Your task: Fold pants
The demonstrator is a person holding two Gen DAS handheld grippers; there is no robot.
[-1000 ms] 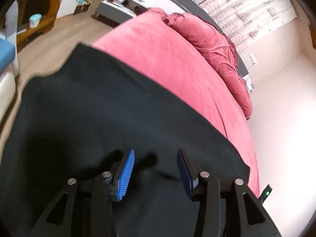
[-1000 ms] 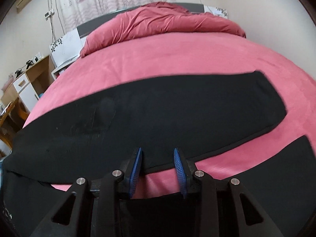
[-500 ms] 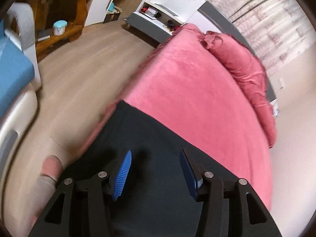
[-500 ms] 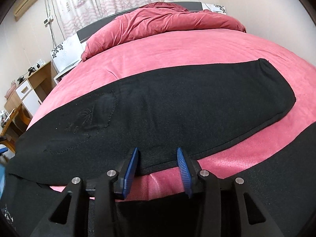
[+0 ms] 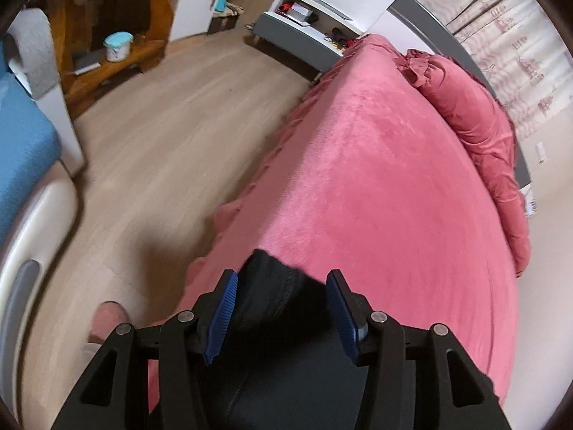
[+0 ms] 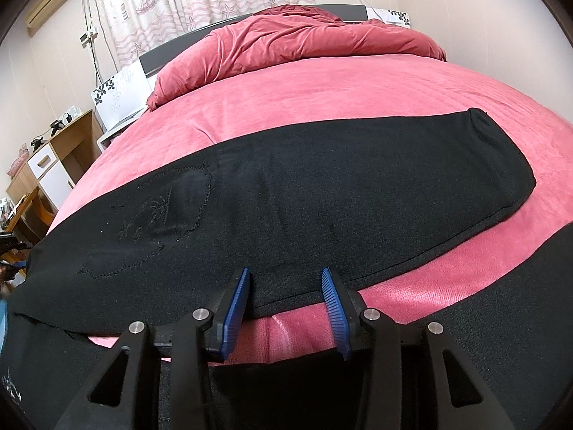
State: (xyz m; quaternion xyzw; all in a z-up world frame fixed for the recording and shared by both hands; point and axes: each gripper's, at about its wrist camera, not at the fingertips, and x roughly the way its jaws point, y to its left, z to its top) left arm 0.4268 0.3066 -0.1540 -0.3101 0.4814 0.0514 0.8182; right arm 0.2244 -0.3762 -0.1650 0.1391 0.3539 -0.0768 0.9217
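1. Black knit pants (image 6: 322, 193) lie spread across the pink velvety bed cover (image 6: 322, 93).
2. Left gripper (image 5: 283, 308): jaws apart, just opened wider, a corner of the pants between them, unclamped.
3. Right gripper (image 6: 286, 304): jaws apart, just widened, over a leg's near edge.

Matt black knit pants (image 6: 322, 193), plush pink velvety bedspread (image 6: 322, 96), smooth wood-look floor (image 5: 172, 136)

There was one pair of black pants (image 6: 322, 186) with two legs, one pink bed (image 6: 358, 100), one red blanket (image 6: 297, 43) and two grippers, left (image 5: 281, 308) and right (image 6: 286, 304).
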